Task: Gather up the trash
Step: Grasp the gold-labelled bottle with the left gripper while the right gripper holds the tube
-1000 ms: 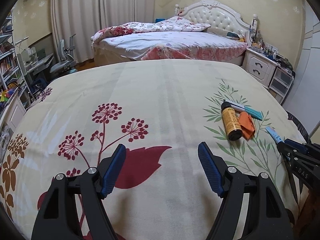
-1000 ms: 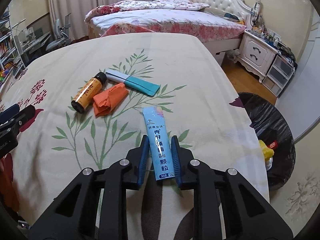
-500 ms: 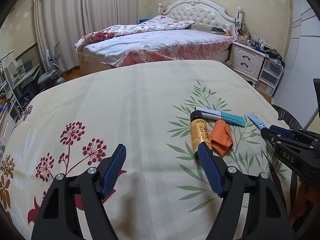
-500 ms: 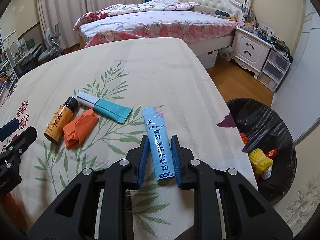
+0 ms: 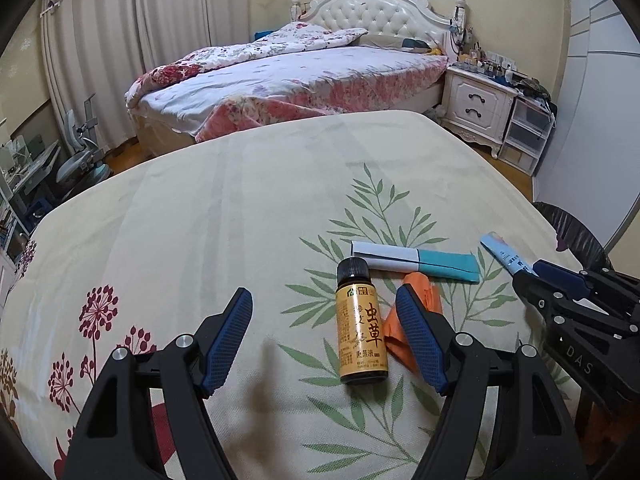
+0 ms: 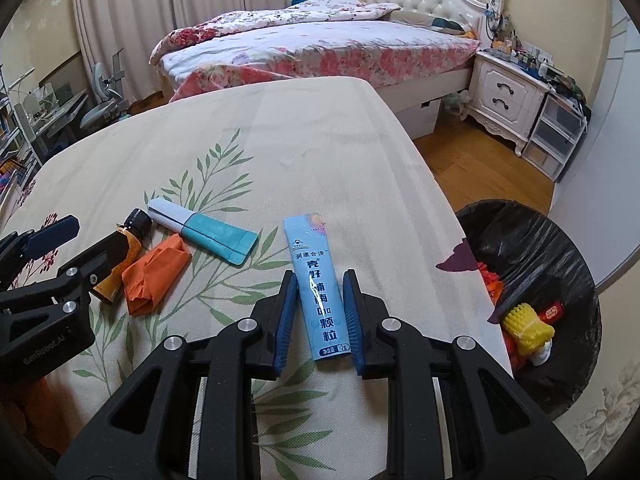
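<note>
My left gripper (image 5: 323,294) hovers low over the flowered cloth, its jaws closing. An amber bottle with a black cap (image 5: 362,328) lies between the fingers, nearer the right one, and neither pad touches it. A crumpled orange wrapper (image 5: 424,286) sits partly behind that right finger. A white-and-teal packet (image 5: 416,262) lies just beyond. My right gripper (image 6: 319,276) is shut on a light blue sachet (image 6: 316,292), held above the cloth near its right edge. The right wrist view also shows the bottle (image 6: 134,224), the wrapper (image 6: 154,276), the packet (image 6: 204,230) and the left gripper (image 6: 96,236).
A black-lined trash bin (image 6: 532,248) stands on the floor off the right edge of the cloth (image 6: 280,152), with a yellow item and other rubbish inside. Beyond are a bed (image 5: 288,76), a white nightstand (image 5: 476,100) and wood floor.
The left gripper has swept right across the cloth, so the bottle now lies between its fingers. The right gripper carried the sachet right, toward the bin, then held still.
</note>
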Demonstrator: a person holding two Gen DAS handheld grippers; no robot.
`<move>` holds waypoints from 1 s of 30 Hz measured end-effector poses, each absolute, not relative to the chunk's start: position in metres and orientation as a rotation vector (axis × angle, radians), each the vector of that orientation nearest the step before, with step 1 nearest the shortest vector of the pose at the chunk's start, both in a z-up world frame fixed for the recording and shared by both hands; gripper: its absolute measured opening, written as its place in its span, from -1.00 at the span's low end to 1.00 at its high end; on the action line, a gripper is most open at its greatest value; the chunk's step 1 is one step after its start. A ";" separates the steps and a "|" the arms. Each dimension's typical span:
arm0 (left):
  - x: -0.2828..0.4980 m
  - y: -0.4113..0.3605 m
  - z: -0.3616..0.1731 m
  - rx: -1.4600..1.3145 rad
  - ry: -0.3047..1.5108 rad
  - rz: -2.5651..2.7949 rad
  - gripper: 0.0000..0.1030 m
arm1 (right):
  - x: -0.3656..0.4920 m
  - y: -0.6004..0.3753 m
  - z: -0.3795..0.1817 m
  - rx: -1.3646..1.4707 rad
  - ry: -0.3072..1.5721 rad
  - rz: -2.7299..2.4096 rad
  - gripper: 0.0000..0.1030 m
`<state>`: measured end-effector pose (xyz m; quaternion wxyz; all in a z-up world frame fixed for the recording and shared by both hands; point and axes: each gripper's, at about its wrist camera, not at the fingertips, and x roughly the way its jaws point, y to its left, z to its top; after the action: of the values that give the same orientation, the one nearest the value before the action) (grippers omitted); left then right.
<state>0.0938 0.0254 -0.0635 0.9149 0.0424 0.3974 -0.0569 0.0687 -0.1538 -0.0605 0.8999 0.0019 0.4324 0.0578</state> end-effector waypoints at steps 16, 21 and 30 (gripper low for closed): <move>0.095 0.027 -0.075 0.086 0.884 -0.161 -0.52 | 0.070 -0.152 -0.061 -0.010 0.895 0.113 -0.54; 0.095 0.030 -0.075 0.072 0.883 -0.166 -0.52 | 0.069 -0.150 -0.061 -0.021 0.893 0.110 -0.54; 0.090 0.030 -0.071 0.077 0.862 -0.159 -0.52 | 0.064 -0.153 -0.060 -0.006 0.888 0.106 -0.60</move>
<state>0.0904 0.0298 -0.0707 0.9049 0.0373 0.4170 -0.0767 0.0638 -0.1526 -0.0603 0.9016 -0.0030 0.4295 0.0513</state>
